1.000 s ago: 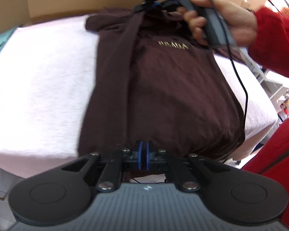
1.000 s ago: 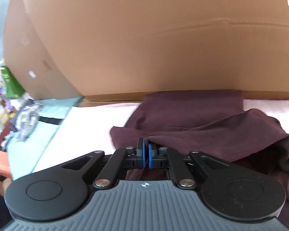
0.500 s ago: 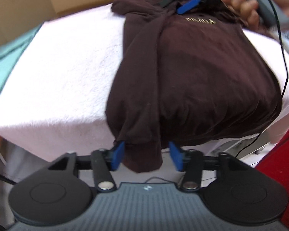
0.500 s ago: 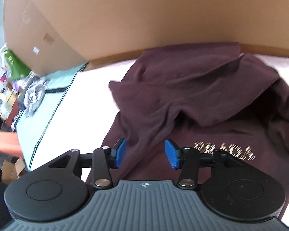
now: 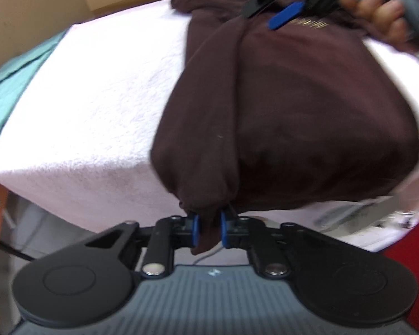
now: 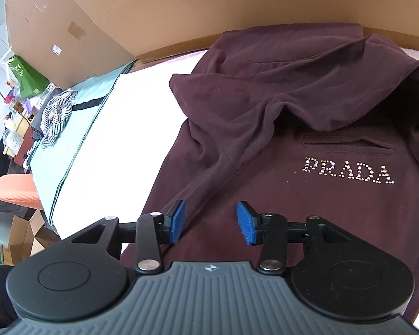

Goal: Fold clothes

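Maroon shirt [image 5: 307, 117] lengthwise on tabletop [image 5: 97, 106], hem toward left tongs [image 5: 209, 230] pinching it; right tongs [image 6: 211, 222] spread above chest.

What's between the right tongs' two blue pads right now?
Nothing gripped: the right tongs hang open over the maroon hoodie, only its fabric showing through the gap, in the right wrist view.

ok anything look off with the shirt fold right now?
Yes: the maroon shirt isn't flat. Its folded-over upper part is rumpled near the collar, and the bottom hem hangs off the white towel's front edge, bunched between the left gripper's pads.
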The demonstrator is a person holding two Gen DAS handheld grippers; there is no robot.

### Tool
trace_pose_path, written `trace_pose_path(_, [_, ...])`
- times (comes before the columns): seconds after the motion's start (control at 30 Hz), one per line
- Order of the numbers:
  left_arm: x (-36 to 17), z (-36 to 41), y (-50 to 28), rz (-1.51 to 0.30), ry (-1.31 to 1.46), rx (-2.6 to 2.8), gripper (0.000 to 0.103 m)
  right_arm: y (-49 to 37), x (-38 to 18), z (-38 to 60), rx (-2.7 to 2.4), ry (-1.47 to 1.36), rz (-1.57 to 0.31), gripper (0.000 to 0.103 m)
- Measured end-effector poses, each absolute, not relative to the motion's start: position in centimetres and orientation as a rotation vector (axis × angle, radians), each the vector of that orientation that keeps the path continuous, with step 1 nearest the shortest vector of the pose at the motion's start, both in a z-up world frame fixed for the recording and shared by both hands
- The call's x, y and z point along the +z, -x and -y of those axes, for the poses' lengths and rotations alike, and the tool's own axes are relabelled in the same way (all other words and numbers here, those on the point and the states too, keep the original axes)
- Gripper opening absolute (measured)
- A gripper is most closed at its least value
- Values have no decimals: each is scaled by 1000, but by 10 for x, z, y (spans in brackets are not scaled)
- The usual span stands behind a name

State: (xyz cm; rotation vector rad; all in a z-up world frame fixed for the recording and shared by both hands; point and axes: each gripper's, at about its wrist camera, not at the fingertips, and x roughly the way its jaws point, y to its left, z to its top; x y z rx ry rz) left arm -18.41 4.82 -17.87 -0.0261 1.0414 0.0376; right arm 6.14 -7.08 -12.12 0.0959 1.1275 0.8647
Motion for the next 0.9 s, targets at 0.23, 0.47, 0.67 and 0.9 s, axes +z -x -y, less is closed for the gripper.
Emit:
trace_pose_path(0.23, [-172, -44, 191, -1094, 14, -107, 0, -63, -123, 78, 847, -148, -1147, 47])
trace_pose_path(0.47, [-195, -57, 193, -1169, 29, -157, 3, -53, -115, 77, 897, -96, -1113, 47])
trace_pose_path(0.67, [-155, -83, 188, -1025, 73, -119, 23, -62, -119, 70, 857, -108, -1099, 51])
trace_pose_path(0.9, [-163, -62, 151, -985, -41, -238, 40, -104, -141, 53, 717, -224, -1037, 49])
